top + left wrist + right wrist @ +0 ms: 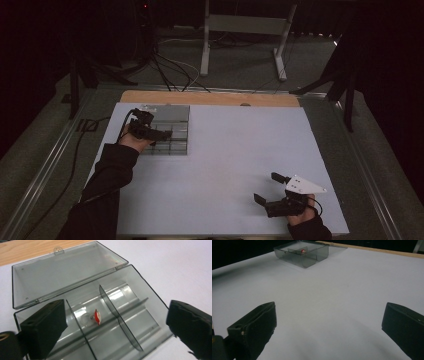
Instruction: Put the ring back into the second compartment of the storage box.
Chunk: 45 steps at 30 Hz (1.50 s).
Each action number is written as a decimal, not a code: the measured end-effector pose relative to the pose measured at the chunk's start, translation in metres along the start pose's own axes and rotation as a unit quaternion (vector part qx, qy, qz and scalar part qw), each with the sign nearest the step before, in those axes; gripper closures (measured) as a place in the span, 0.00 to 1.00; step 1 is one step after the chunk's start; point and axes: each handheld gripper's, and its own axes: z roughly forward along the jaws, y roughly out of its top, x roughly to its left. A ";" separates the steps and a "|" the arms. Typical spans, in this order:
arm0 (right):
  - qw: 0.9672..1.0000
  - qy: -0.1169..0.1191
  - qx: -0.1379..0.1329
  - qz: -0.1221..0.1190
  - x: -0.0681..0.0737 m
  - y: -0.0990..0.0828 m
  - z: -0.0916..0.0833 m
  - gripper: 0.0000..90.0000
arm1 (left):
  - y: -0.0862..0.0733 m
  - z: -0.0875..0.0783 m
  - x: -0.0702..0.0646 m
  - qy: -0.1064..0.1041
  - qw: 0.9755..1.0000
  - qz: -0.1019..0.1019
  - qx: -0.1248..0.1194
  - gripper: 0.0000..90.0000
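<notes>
A: What is the left gripper view giving us that the high view is not?

B: The inside of the box. It is lying open, its lid folded back flat toward the wooden edge, and dividers are splitting it into compartments. In the high view the box is sitting at about 10 o'clock on the tabletop, with its contents too dark to read.

A: And what is in it?

B: A small red and white piece, with something clear and rounded beside it, is lying in the middle far compartment. The other visible compartments are looking bare. I cannot tell what the piece is.

A: Is the left gripper holding it?

B: No. The left gripper is hovering over the box with its jaws standing wide, nothing between them but air.

A: And the right one?

B: The right gripper is resting at about 5 o'clock on the tabletop, well apart from the box, jaws spread wide and holding nothing. Its own view is showing the box far off, at 11 o'clock, with the red piece as a tiny dot inside.
</notes>
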 end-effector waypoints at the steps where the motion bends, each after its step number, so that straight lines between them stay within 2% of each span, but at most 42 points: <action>1: 1.000 0.001 0.000 0.001 0.000 0.000 0.000 0.00 | -0.002 -0.005 0.001 -0.010 1.000 -0.002 -0.006 0.01; 6: 1.000 0.000 0.001 0.000 0.000 0.000 0.001 0.00 | -0.005 -0.015 0.004 -0.031 0.999 -0.009 -0.021 0.00; 9: 1.000 -0.001 0.001 0.001 0.000 0.000 0.001 0.00 | -0.008 -0.024 0.003 -0.043 0.998 -0.001 -0.036 0.00; 12: 1.000 -0.001 0.002 0.001 0.000 0.000 0.001 0.00 | -0.010 -0.028 0.001 -0.042 0.998 0.007 -0.041 0.00; 13: 1.000 -0.001 0.001 0.001 0.000 0.000 0.001 0.00 | -0.011 -0.032 0.000 -0.063 0.997 0.008 -0.046 0.00; 16: 1.000 -0.001 0.000 0.001 0.000 0.000 0.000 0.00 | -0.013 -0.033 -0.001 -0.070 0.996 0.012 -0.050 0.00; 17: 1.000 -0.002 0.000 0.001 0.000 0.000 0.000 0.00 | -0.016 -0.035 -0.002 -0.083 0.995 0.017 -0.051 0.00; 21: 1.000 0.000 0.001 0.002 0.000 0.000 0.001 0.00 | -0.027 -0.042 -0.005 -0.101 0.993 0.023 -0.056 0.00; 30: 1.000 -0.001 -0.001 0.002 0.001 0.000 0.001 0.00 | -0.044 -0.050 -0.011 -0.107 0.992 0.041 -0.059 0.00; 33: 1.000 0.000 -0.001 0.002 0.001 0.000 0.001 0.00 | -0.054 -0.053 -0.016 -0.109 0.991 0.049 -0.062 0.00; 42: 1.000 0.000 0.000 0.003 0.001 0.000 0.001 0.00 | -0.078 -0.058 -0.019 -0.106 0.991 0.050 -0.062 0.00; 45: 1.000 -0.001 0.001 0.003 0.001 0.000 0.001 0.00 | -0.091 -0.056 -0.021 -0.111 0.991 0.052 -0.056 0.00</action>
